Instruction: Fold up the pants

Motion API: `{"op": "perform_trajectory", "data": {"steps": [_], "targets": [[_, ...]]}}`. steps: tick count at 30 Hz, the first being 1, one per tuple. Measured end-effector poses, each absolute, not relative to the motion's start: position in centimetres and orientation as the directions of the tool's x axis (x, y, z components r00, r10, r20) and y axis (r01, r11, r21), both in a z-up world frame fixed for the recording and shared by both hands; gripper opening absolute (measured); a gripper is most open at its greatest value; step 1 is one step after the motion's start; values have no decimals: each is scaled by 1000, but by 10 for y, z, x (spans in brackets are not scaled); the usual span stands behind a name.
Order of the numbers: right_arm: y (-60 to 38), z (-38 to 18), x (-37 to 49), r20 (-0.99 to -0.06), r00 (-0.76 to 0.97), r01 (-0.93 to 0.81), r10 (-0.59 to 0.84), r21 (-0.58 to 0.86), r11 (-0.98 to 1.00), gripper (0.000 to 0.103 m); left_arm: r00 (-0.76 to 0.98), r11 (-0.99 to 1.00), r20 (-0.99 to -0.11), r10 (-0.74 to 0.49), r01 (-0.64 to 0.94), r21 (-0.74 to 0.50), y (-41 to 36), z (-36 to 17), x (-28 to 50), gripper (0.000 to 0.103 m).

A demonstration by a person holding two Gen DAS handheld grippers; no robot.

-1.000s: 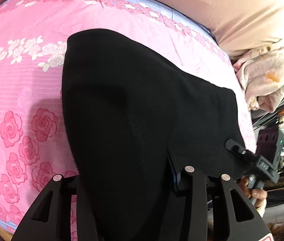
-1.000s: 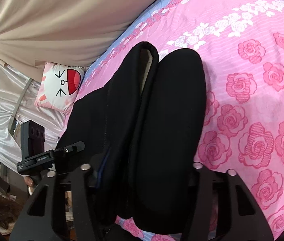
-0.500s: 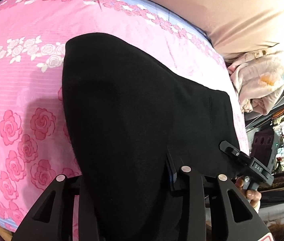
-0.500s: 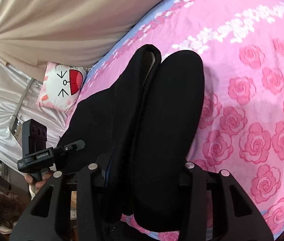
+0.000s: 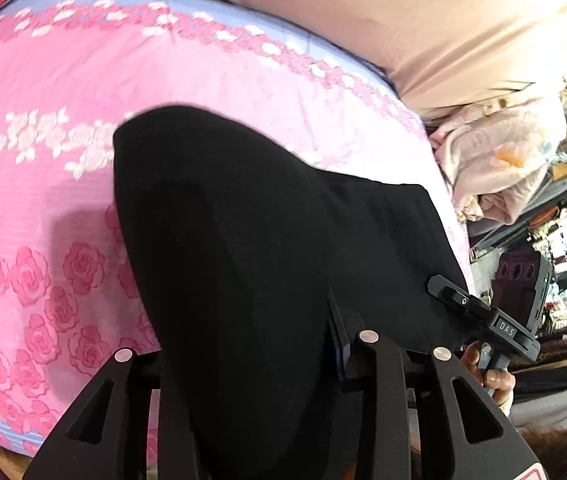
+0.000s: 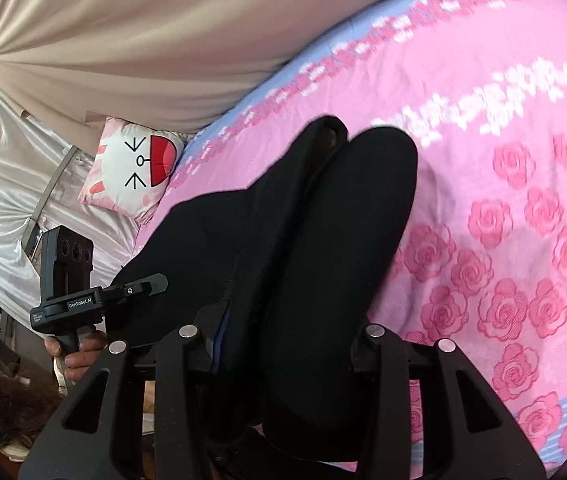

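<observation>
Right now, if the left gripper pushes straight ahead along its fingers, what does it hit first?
The black pants. The left gripper has that cloth between its fingers, and the fabric fills the line ahead. Beyond the pants' far edge lies the pink rose bedsheet; depth is unclear.

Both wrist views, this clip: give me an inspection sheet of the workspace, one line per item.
Surface: bed sheet, pink with rose print and a blue border band.
Job's things: black pants, the two legs side by side, draped from both grippers onto the sheet.
Clutter: cat-face pillow at the bed's edge; bundled pale blanket off the other edge.
Grippers: left gripper and right gripper each have pants cloth filling the gap between the jaws; each is hand-held, with a hand visible on the other's handle.
Cables: nothing seen.
Surroundings: beige curtain, silvery drape, crowded shelves.
</observation>
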State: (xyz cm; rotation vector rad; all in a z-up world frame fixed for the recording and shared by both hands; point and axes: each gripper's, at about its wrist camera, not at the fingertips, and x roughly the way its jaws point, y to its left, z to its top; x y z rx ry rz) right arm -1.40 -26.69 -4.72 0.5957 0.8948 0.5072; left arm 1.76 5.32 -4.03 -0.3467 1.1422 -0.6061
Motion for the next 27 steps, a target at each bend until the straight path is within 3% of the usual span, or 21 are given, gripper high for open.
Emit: {"op": "perform_trajectory", "data": {"steps": [12,21,27], "targets": [[-268,68,-20,-433,679,-353,593,516,780,39,423,752,-629,-652,465,-467,52,70,10,31],[-265,170,12,-221,803,-470,554,336,816,39,634,768,-442,-635,577,-277,45,174,26,31],[-272,191,82,-145,819,-486,555,337,806,39,718,797,-351,-601,568,-204,41,201,76,32]]}}
